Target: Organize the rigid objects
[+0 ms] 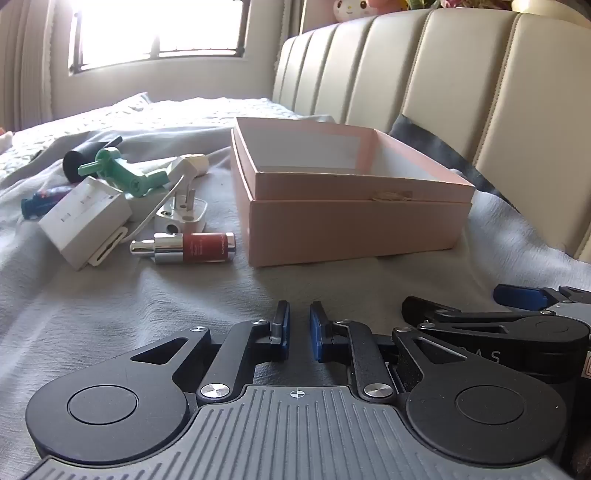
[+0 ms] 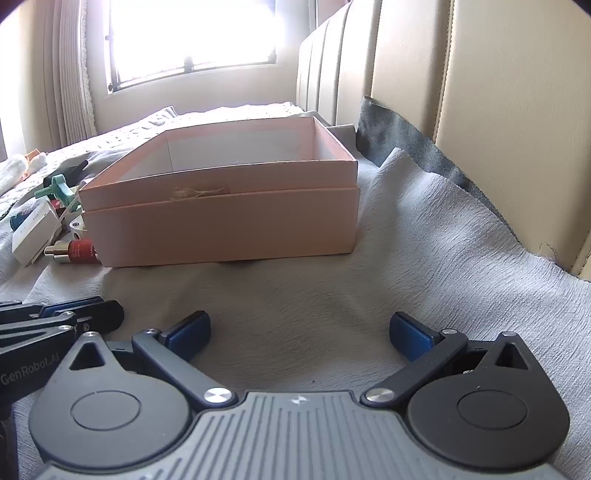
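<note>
Left claw [image 1: 299, 330]: low centre of the left wrist frame, blue pads drawn close with only a narrow slit between them, nothing held. Right claw [image 2: 300, 332]: low centre of the right wrist frame, pads spread wide apart, nothing between them. Both hover over the grey blanket [image 1: 110, 314] covering the bed.

Mid-frame: pink cardboard box [image 1: 354, 206], open-topped, seated in its own lid; interior as far as visible holds nothing.

Left of the box, left wrist frame, loose items in a cluster: red pump bottle [image 1: 192, 245] lying on its side just beside the box; white plug adapter [image 1: 181, 218] behind it; white rectangular carton [image 1: 86, 218] tilted; green plastic part [image 1: 125, 171]; black cylinder [image 1: 79, 162] further back.

Background: cream padded headboard [image 1: 461, 74] upper right, bright window [image 1: 159, 29] upper left.
</note>
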`<action>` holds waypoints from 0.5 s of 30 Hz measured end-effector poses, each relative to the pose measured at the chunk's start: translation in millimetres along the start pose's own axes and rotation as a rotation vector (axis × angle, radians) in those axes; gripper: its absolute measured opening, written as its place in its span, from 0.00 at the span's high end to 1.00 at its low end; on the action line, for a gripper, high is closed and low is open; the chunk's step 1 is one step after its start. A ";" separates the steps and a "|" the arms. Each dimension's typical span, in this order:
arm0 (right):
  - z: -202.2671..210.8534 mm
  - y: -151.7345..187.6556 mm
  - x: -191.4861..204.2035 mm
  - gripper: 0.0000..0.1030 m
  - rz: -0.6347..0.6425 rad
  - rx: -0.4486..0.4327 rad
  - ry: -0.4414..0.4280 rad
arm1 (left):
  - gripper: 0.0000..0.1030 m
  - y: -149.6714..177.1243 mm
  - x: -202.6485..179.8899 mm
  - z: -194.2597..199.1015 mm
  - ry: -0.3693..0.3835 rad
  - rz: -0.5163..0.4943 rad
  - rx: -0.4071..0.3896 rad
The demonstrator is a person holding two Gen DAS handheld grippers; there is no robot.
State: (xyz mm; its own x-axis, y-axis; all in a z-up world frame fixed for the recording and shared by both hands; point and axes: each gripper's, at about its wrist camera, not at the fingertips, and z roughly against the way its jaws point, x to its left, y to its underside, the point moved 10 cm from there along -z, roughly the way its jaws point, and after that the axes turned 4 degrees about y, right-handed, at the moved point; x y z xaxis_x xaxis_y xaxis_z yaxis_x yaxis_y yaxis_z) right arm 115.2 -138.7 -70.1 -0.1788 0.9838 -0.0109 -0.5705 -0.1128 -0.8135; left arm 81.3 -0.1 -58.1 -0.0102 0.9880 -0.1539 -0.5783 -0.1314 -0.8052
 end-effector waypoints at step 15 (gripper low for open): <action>-0.3 -0.2 0.4 0.00 0.002 0.000 0.001 | 0.84 0.0 -0.1 0.1 -0.003 -0.005 -0.003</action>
State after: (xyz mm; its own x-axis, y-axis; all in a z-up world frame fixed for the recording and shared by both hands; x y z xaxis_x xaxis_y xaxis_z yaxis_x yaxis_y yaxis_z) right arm 115.5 -138.2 -70.1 -0.1787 0.9838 -0.0132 -0.5702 -0.1145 -0.8135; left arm 81.2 -0.1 -58.0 -0.0099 0.9889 -0.1486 -0.5760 -0.1271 -0.8075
